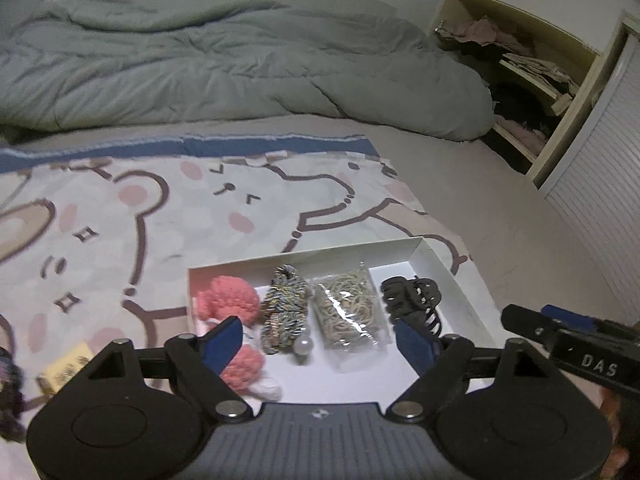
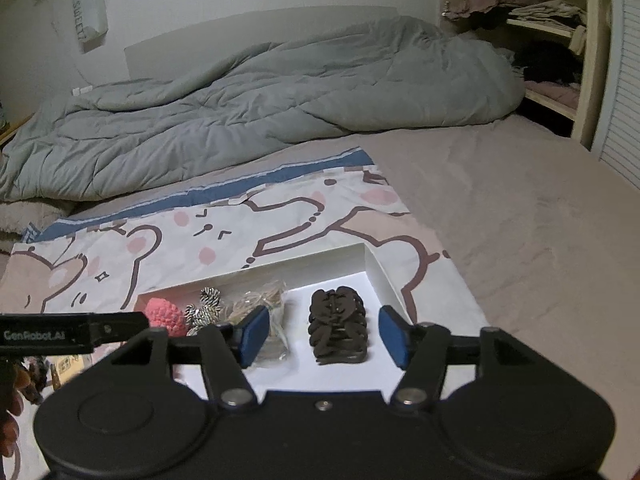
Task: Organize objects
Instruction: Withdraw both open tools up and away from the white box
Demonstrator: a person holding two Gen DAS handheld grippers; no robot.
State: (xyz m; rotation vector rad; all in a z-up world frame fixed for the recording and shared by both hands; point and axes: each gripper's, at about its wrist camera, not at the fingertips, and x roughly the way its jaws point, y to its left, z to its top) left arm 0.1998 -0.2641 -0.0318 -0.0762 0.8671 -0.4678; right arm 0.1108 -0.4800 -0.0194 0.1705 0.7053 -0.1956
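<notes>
The box (image 1: 460, 280), a shallow white tray, lay on a bear-print blanket (image 1: 120, 220) spread over the bed. Inside it, in a row from left to right, were a pink knitted scrunchie (image 1: 228, 300), a braided hair tie (image 1: 286, 312) with a pearl bead at its near end, a clear bag of rubber bands (image 1: 352, 308), and a black claw clip (image 1: 412, 300) at the right end.

The left gripper (image 1: 320, 344) hung above the near edge of the box with its jaws spread wide and nothing between the blue pads; its left pad overlapped the scrunchie in the view. The right gripper (image 2: 320, 332) hovered over the right half of the box, jaws partly apart, the clip seen between the pads but clear of both.

A rumpled grey duvet (image 1: 220, 64) lay across the far bed. Beyond it stood an open shelf (image 1: 568, 80) stuffed with clothes.

Only the left wrist view showed a yellow packet (image 1: 68, 368) and a dark fuzzy thing (image 1: 10, 396) on the blanket left of the box; what the latter was could not be told. The right wrist view showed a white bag (image 2: 90, 12) hanging on the wall and hid much of the scrunchie behind the left gripper's arm.
</notes>
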